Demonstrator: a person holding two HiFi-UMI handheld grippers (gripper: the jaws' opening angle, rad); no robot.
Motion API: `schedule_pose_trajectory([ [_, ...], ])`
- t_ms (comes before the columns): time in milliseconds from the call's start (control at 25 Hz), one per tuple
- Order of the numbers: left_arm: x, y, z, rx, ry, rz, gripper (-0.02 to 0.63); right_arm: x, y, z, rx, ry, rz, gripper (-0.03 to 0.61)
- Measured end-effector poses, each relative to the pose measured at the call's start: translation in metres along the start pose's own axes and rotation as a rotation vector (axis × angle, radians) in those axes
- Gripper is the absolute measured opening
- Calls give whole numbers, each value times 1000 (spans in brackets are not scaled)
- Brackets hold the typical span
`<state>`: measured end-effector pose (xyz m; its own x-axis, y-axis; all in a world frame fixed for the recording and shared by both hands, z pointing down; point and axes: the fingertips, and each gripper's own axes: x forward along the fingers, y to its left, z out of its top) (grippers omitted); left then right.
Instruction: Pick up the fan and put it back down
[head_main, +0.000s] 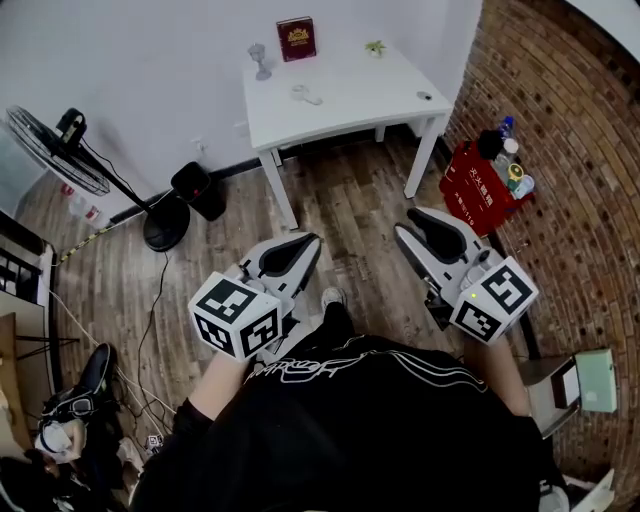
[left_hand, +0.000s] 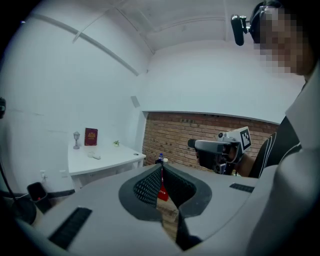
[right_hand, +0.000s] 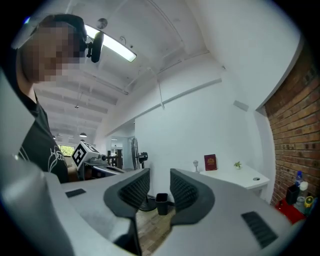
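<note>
Well apart from the fan (head_main: 58, 150), right gripper (head_main: 412, 224) (jaws parted) hovers

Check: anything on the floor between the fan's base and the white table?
Yes: a black bin stands between the fan base and the table, seen in the head view.

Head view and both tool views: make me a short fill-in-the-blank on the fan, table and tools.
The fan stands on the ___, untouched.
The book on the white table is ___.
The left tool has its jaws ___.
The right tool has its jaws ___, holding nothing.
Missing: floor; red; shut; open.
</note>
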<state>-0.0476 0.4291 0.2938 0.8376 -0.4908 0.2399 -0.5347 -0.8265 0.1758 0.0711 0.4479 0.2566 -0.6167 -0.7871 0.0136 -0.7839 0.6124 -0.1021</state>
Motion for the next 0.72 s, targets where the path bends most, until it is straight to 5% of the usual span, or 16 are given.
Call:
schedule_pose_trajectory([
  [320,31,44,-4,-31,15,11,34,31,-47,-13,3,34,-32,268],
  [720,99,148,18,-102,16,29,34,124,-132,-18,1,116,-41,310],
])
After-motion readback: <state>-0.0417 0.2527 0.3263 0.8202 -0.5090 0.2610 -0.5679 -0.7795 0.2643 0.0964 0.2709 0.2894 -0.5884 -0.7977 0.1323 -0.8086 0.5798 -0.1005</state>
